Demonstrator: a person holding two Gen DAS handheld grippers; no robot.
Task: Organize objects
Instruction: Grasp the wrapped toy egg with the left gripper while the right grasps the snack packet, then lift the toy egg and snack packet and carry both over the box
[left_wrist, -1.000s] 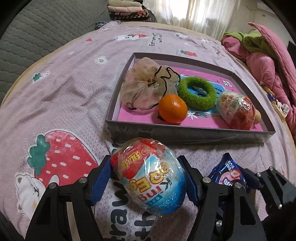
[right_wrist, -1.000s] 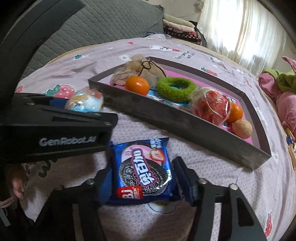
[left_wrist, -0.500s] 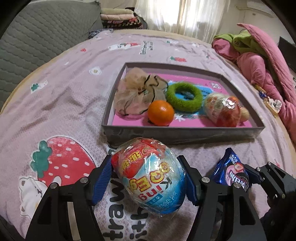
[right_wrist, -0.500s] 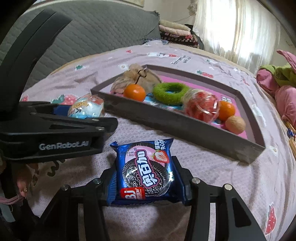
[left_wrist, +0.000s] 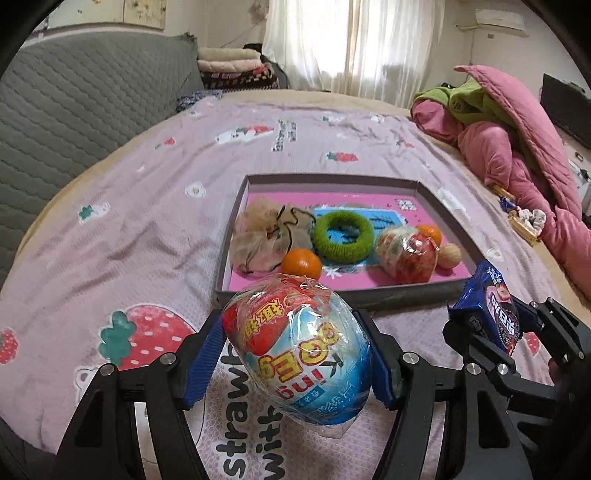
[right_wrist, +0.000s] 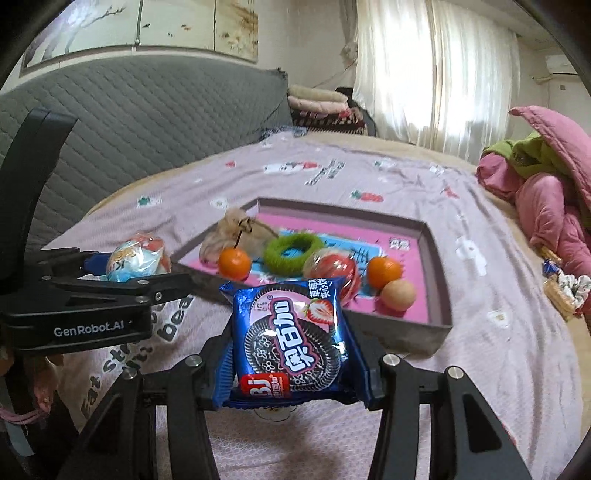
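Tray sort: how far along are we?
Done: the tray already holds a scrunchie, green ring, wrapped red egg, two oranges and a walnut.
In hand: left gripper clamps the blue toy egg; right gripper clamps the cookie packet, both off the bedspread.
Left: place both in the tray.

Toy egg (left_wrist: 299, 350): wrapped in glossy, crinkled clear film. Biscuit packet (right_wrist: 291, 339): shiny blue foil-like plastic. Bedsheet (left_wrist: 147, 221): matt printed cloth, faintly textured. Tray (left_wrist: 369, 301): walled in matt grey card. Hair ring (left_wrist: 343, 238): covered in fuzzy green yarn. Gripper pads (left_wrist: 205, 360): ribbed blue plastic.
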